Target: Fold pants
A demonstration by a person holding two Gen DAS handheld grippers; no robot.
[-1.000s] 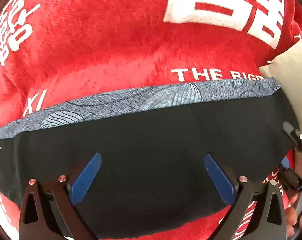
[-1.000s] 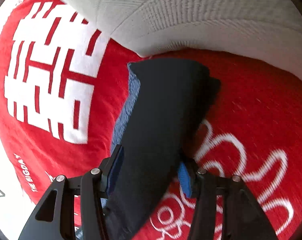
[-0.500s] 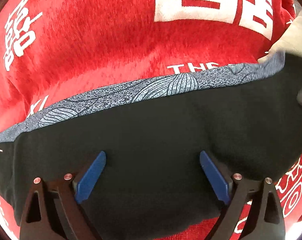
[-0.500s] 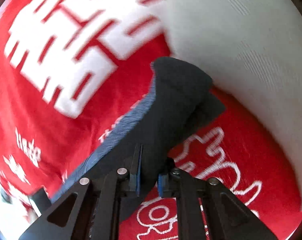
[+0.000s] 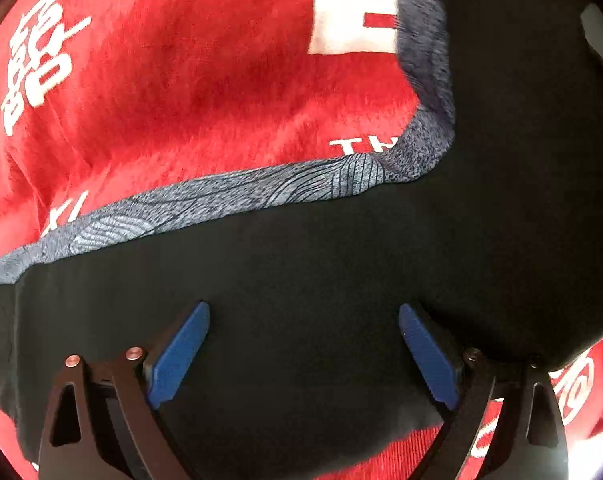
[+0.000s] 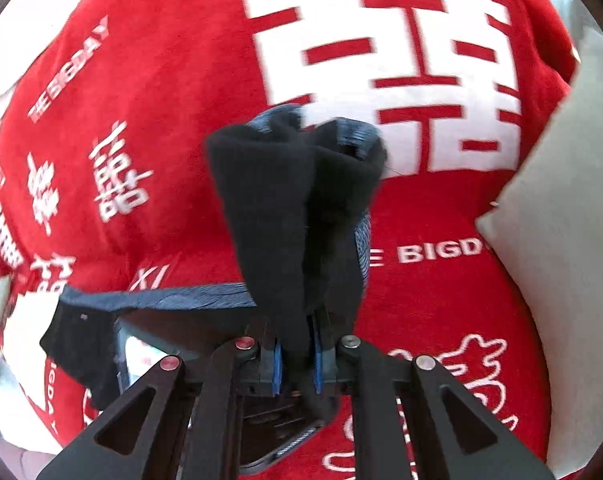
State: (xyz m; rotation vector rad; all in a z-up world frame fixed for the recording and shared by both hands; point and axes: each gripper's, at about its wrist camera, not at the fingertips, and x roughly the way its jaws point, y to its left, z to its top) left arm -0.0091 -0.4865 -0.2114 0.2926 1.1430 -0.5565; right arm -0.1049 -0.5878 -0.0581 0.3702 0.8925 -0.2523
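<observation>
The black pants [image 5: 301, 280] with a blue-grey patterned band [image 5: 229, 200] lie on a red blanket. My left gripper [image 5: 303, 344] is open, its blue pads [image 5: 177, 356] resting over the flat black cloth. My right gripper [image 6: 297, 364] is shut on one end of the pants [image 6: 289, 208] and holds it lifted above the blanket, so the cloth stands up in a bunched fold. In the left wrist view that lifted end hangs at the right [image 5: 521, 160], over the flat part.
The red blanket [image 6: 181, 80] with white lettering covers the whole surface. A white ribbed pillow [image 6: 561, 240] lies at the right edge of the right wrist view. The left gripper's body [image 6: 149, 348] shows under the cloth at lower left there.
My right gripper has closed on the pants' end, lifted it and carried it leftwards over the flat part. The left gripper has stayed open on the cloth.
</observation>
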